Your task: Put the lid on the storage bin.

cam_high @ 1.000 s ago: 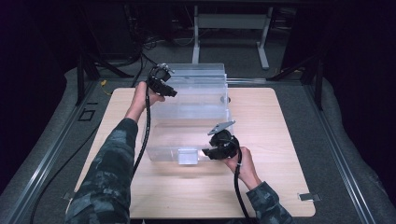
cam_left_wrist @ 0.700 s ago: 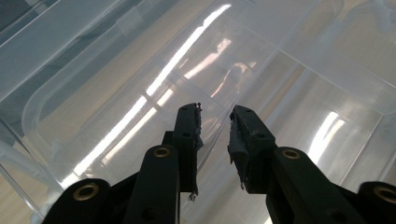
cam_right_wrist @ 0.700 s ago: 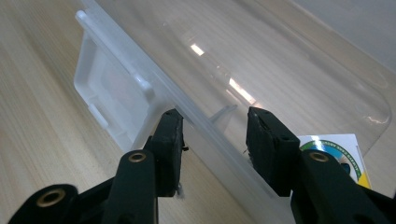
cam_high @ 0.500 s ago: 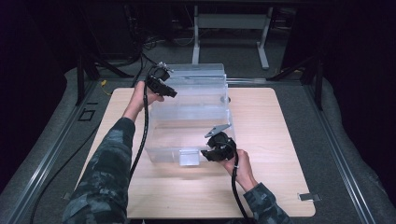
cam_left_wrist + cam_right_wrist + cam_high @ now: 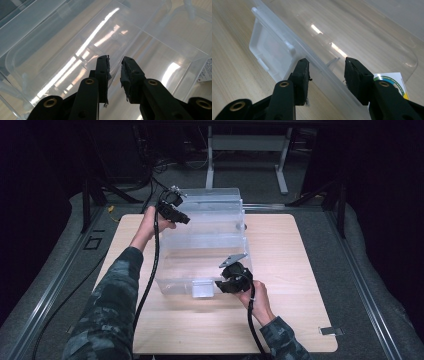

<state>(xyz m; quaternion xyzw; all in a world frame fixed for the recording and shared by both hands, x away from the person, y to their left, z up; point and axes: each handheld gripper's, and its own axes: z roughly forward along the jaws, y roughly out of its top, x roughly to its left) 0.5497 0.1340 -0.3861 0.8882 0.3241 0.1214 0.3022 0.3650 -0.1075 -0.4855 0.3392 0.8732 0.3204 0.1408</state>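
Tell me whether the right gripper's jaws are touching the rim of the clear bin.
Cannot tell. In the right gripper view the right gripper straddles the clear bin's rim; the left jaw sits against it, the other looks clear.

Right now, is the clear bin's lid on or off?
Off. The clear bin stands open-topped on the table; both gripper views look straight into its bare inside. No lid sits over it.

The high view looks forward and down from above the person's side, taking in the whole wooden table (image 5: 300,270). Each gripper view rides low and very close, looking along its own black jaws. All three share the clear plastic box (image 5: 210,240) (image 5: 155,47) (image 5: 352,32); the right gripper view also catches the tabletop (image 5: 234,62).
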